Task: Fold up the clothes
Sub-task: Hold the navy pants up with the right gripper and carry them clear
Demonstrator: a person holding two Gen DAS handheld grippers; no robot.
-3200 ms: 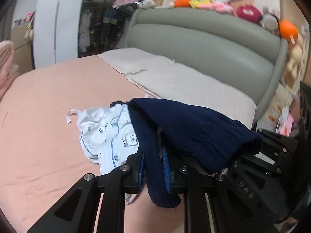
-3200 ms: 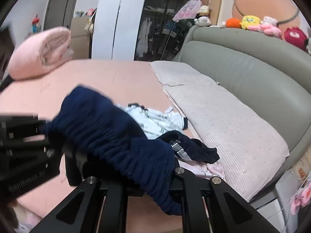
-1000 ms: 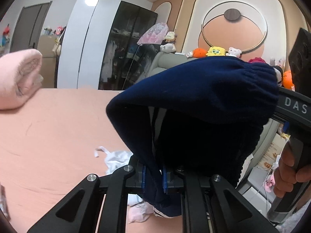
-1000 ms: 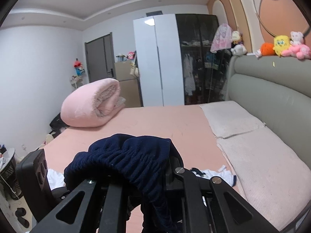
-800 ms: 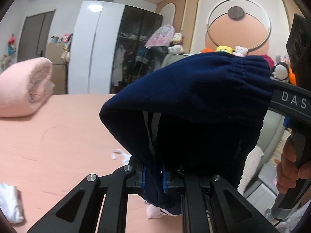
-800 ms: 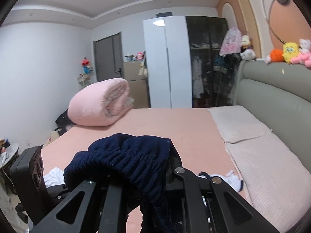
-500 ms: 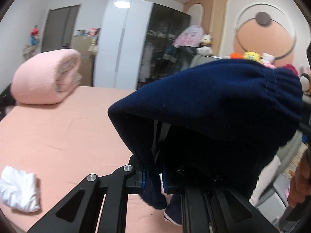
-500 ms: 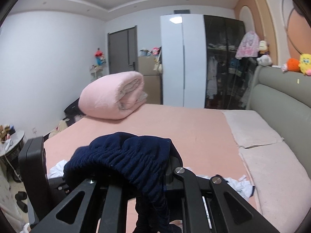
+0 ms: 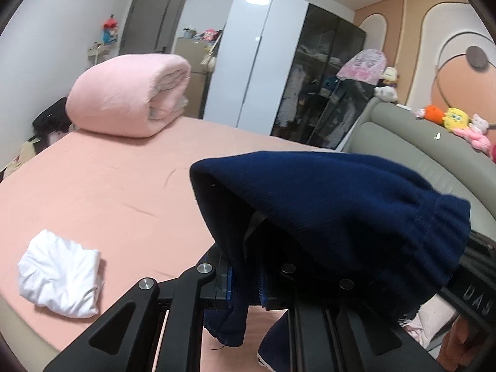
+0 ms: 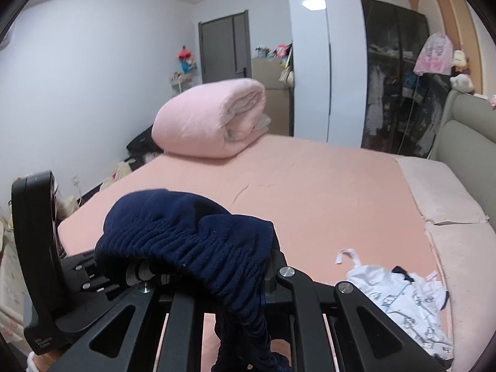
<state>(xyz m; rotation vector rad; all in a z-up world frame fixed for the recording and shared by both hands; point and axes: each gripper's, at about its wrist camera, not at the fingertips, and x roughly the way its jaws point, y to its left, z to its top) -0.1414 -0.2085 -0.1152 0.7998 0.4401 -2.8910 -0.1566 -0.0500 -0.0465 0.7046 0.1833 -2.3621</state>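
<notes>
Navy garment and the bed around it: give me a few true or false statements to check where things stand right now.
1. Both grippers are shut on the navy garment. True: the left gripper and the right gripper each pinch its fabric.
2. The navy garment lies flat on the bed. False: it hangs bunched between the grippers, above the sheet.
3. A rolled pink quilt sits at the far side of the bed. True.
4. The white folded cloth is draped over the grey headboard. False: it rests on the pink sheet near the bed's edge.
5. A white printed garment lies crumpled on the bed. True.
</notes>
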